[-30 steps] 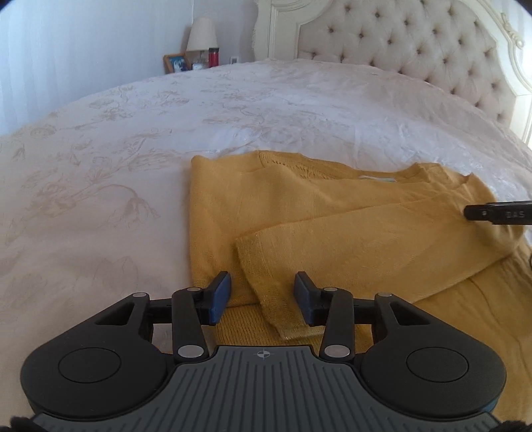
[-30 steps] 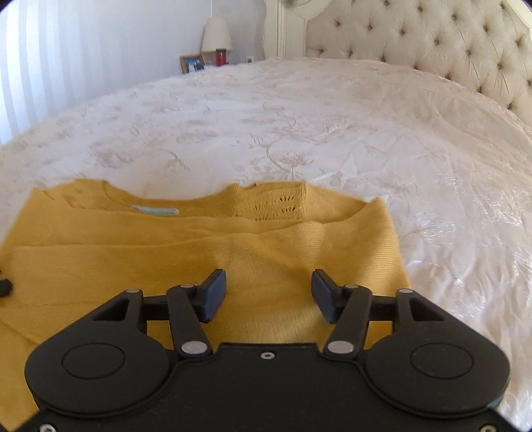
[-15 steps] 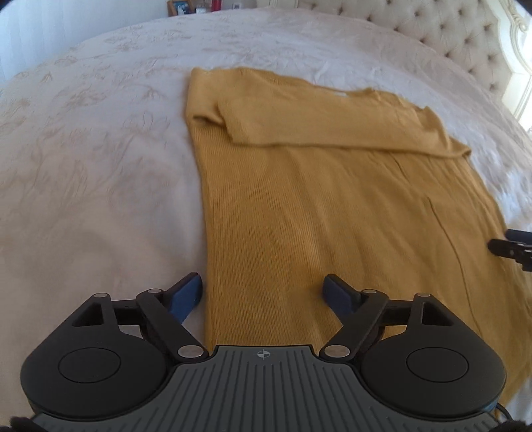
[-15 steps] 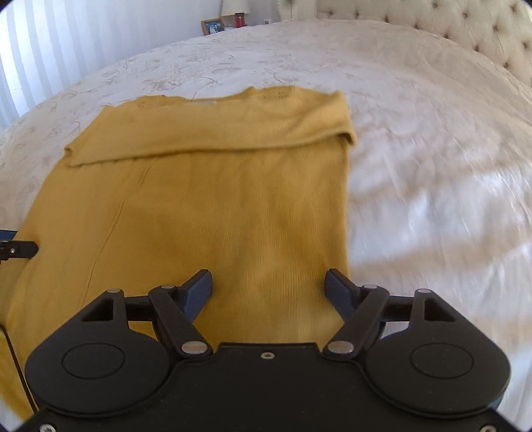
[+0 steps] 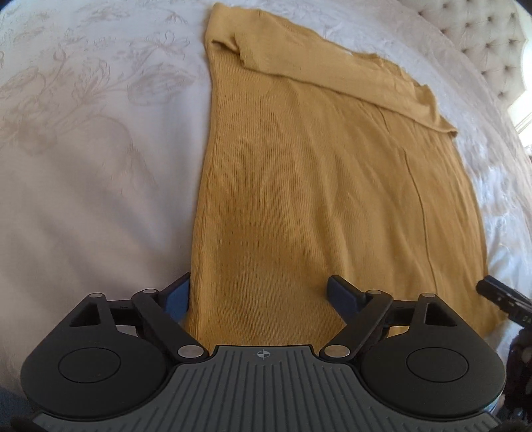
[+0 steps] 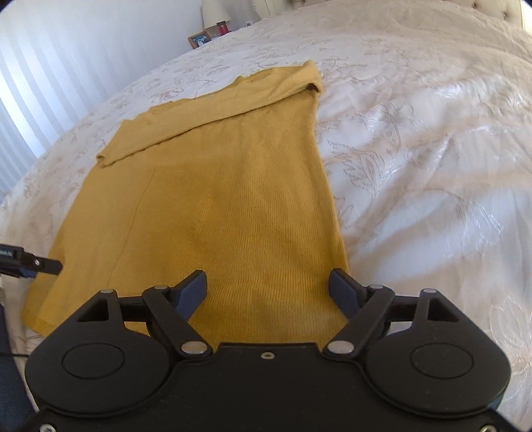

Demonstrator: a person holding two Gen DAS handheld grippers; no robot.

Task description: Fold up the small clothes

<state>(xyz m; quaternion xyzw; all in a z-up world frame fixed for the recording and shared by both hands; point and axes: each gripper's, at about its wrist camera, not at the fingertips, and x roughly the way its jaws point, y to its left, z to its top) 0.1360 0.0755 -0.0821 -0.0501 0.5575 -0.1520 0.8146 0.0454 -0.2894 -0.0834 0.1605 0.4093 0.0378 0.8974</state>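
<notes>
A mustard-yellow knit sweater [image 5: 316, 186] lies flat on the white bedspread [image 5: 83, 166], its sleeves folded across the chest at the far end. My left gripper [image 5: 257, 294] hovers over the sweater's near left hem corner, jaws opening wide, with cloth below them but no pad pressing on it. My right gripper [image 6: 267, 287] hangs over the near right hem corner of the sweater [image 6: 232, 199], jaws opening too, nothing pinched. Each gripper's tip shows at the edge of the other's view: the right gripper [image 5: 502, 300], the left gripper [image 6: 30, 261].
The embroidered bedspread [image 6: 415, 149] spreads wide on both sides of the sweater. A tufted headboard [image 5: 482, 43] stands at the far end. A nightstand with a lamp [image 6: 214, 13], a picture frame [image 6: 199, 40] and a red item stands beyond the bed.
Both grippers have let go of the folded sleeves, drawn back from the chest to the hem end, tilted further down, and their jaws have spread wider.
</notes>
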